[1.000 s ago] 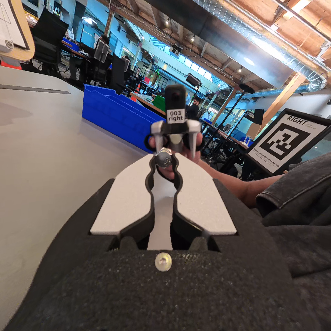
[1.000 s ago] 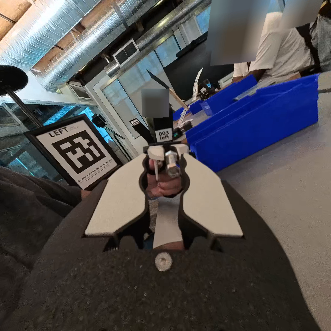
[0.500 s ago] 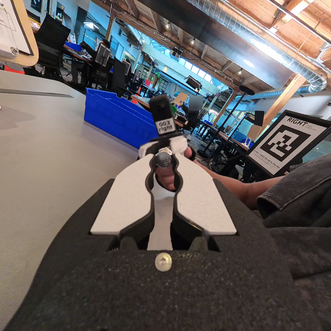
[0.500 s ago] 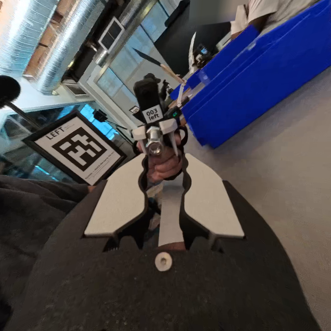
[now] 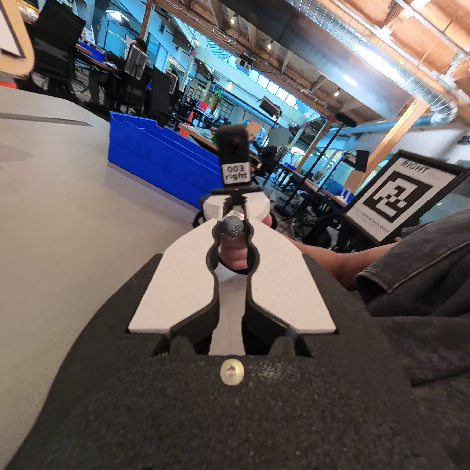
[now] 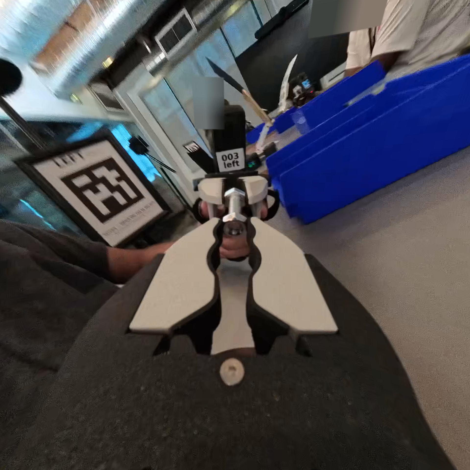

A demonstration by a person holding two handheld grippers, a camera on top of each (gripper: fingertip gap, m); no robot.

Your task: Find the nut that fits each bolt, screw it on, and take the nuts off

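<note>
A silver hex bolt is held level between the two grippers, which face each other above the grey table. My left gripper is shut on the bolt's head. In the right wrist view the bolt's shaft runs from the left gripper toward me. A silver hex nut sits on the shaft's near end. My right gripper is shut on this nut. In the left wrist view the right gripper shows straight behind the bolt head, and the nut is mostly hidden.
Blue plastic bins stand on the grey table beyond the grippers. A framed black-and-white marker sign stands beside them. The holder's forearm and dark sleeve are close by. A person in a pale shirt stands behind the bins. Both grippers' tips are close together, under 4 cm apart.
The right gripper was tilted and drawn back from the bolt half a second ago. It has rolled level again, moved in and closed on the nut. The left gripper has kept hold of the bolt.
</note>
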